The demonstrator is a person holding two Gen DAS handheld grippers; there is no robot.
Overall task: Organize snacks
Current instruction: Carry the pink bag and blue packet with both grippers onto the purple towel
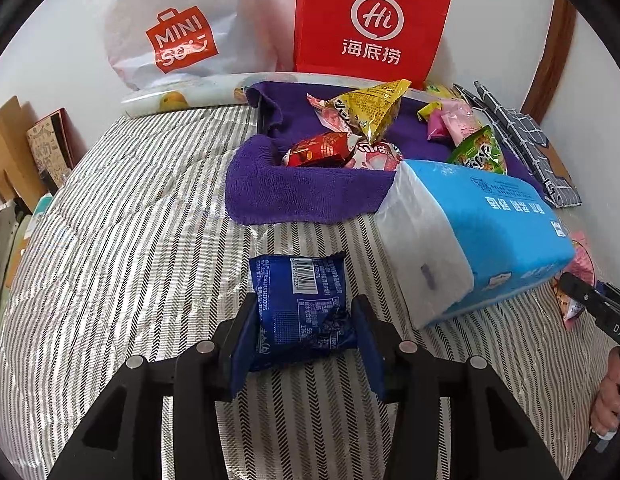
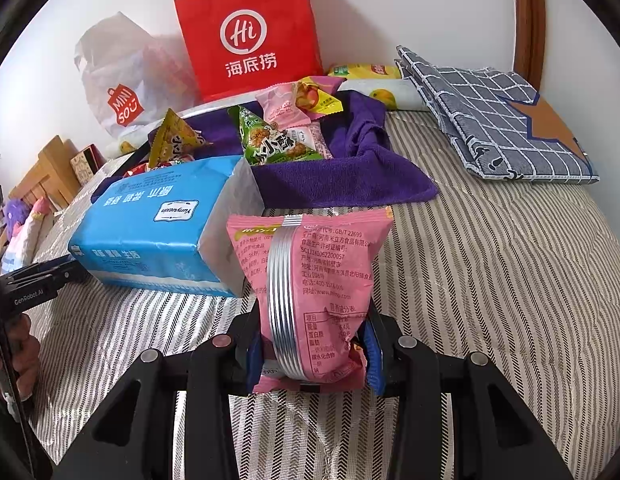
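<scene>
My left gripper [image 1: 306, 320] is shut on a dark blue snack packet [image 1: 298, 280], its pads pressing on both sides just above the striped bedspread [image 1: 130, 240]. My right gripper [image 2: 313, 344] is shut on the lower end of a pink snack packet [image 2: 329, 256], which stands upright with its silver seam facing the camera. Behind both lies a basket lined with a purple towel [image 1: 294, 196] [image 2: 341, 184]. It holds several packets, among them a yellow one [image 1: 369, 108], a red one [image 1: 317, 150] and a green one [image 2: 270, 140].
A blue tissue pack [image 1: 489, 232] [image 2: 150, 232] lies in front of the basket, between the two grippers. A red paper bag [image 1: 369, 20] and a white plastic bag [image 1: 178, 36] lean on the wall. A folded checked cloth [image 2: 489, 120] lies at the right, cardboard boxes [image 1: 14, 152] at the left.
</scene>
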